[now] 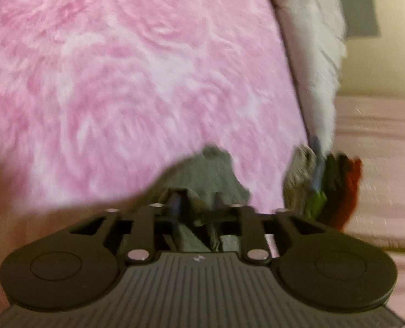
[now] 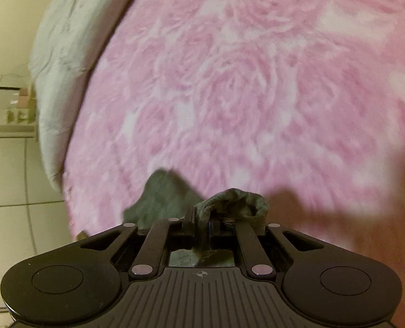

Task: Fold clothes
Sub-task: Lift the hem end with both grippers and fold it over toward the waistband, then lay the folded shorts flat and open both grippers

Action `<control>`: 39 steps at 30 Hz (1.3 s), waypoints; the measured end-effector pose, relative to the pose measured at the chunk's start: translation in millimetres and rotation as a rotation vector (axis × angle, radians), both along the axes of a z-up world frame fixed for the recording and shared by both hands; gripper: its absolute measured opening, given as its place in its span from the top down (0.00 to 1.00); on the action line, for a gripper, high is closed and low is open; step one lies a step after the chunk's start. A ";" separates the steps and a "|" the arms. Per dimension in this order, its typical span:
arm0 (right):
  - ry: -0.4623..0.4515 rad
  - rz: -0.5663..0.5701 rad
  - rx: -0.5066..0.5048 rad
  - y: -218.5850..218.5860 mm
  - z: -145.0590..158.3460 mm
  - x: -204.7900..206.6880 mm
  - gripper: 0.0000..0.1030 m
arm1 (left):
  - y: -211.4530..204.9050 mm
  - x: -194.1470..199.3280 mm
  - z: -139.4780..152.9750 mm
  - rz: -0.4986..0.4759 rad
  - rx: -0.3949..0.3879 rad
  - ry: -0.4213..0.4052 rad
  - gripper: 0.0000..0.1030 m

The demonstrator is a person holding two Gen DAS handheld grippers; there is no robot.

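Left gripper (image 1: 195, 205): jaws drawn narrow and pinching a bunched edge of the small grey knit garment (image 1: 202, 175); cloth fills the slot between the fingers and trails back under the black linkage.
Right gripper (image 2: 202, 222): jaws nearly together, clamped on the same grey knit garment (image 2: 235, 202), whose rolled edge humps up just past the fingertips.
Grey garment, place: held just above the fluffy pink rose-patterned blanket (image 2: 243, 82), at the blanket's near edge in both views; a loose flap (image 2: 161, 199) hangs to the left of the right gripper, over the blanket.
Pink blanket: spreads across most of each view, blurred.
Pile of folded clothes (image 1: 325, 186): grey, green, dark and red pieces lying just off the blanket's right edge in the left wrist view, well apart from the left gripper.
Pale grey-white cloth (image 2: 63, 54): runs along the blanket's left edge in the right wrist view.
Tiled floor (image 2: 8, 177): beyond that edge, lower left.
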State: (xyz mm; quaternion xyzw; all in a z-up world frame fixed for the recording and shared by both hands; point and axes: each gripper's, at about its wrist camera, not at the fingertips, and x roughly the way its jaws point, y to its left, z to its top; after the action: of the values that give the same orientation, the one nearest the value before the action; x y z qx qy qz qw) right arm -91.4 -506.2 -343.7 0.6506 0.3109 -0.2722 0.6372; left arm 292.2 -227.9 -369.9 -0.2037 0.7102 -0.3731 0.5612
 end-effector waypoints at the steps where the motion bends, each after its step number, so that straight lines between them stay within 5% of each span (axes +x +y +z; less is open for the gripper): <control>1: 0.005 -0.016 -0.006 -2.8 -5.8 2.6 0.52 | -5.2 4.9 -6.0 0.021 0.015 0.006 0.67; 2: -0.017 -0.032 -0.039 -3.6 -5.7 1.8 0.29 | -7.4 9.1 -6.1 0.037 0.004 0.005 0.65; 8: -0.148 -0.024 -0.214 2.8 5.1 -18.3 0.28 | 3.3 20.4 12.4 -0.025 -0.032 -0.132 0.57; 13: 0.014 0.163 -0.331 10.1 -8.1 -12.3 0.29 | 2.8 2.9 16.3 -0.181 -0.010 -0.250 0.50; 18: 0.070 0.279 -0.406 18.5 -23.9 16.2 0.29 | -17.0 -19.5 25.0 -0.305 -0.025 -0.421 0.45; 19: 0.075 0.292 -0.418 20.3 -26.5 21.8 0.33 | -22.2 -24.2 27.9 -0.335 -0.023 -0.471 0.48; 20: 0.081 0.307 -0.426 21.4 -28.4 27.3 0.49 | -27.5 -30.3 31.4 -0.384 -0.015 -0.531 0.53; 24: 0.088 0.318 -0.433 22.0 -31.8 34.6 0.54 | -39.6 -57.2 42.5 -0.584 -0.011 -0.734 0.59; 25: 0.087 0.312 -0.431 21.5 -32.3 33.0 0.64 | -39.4 -60.1 42.3 -0.599 -0.005 -0.765 0.71; 26: 0.091 0.311 -0.428 20.4 -33.4 32.0 0.86 | -39.2 -62.9 42.0 -0.614 0.000 -0.795 0.89; 28: 0.083 0.309 -0.420 18.3 -32.5 27.6 0.95 | -36.7 -63.2 43.5 -0.604 -0.011 -0.828 0.96; 32: 0.068 0.289 -0.484 21.2 -17.0 17.3 0.96 | -27.3 -53.1 53.9 -0.507 -0.101 -0.813 0.97; 39: 0.034 0.207 -0.578 24.6 3.3 10.1 0.96 | -36.0 -55.8 62.1 -0.495 -0.161 -0.875 0.97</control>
State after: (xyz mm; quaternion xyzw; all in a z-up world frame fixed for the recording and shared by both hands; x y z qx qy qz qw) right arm -81.3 -481.6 -340.4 0.4027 0.2960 -0.2938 0.8148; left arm 236.3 -263.9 -307.8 0.1035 0.4048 -0.5986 0.6835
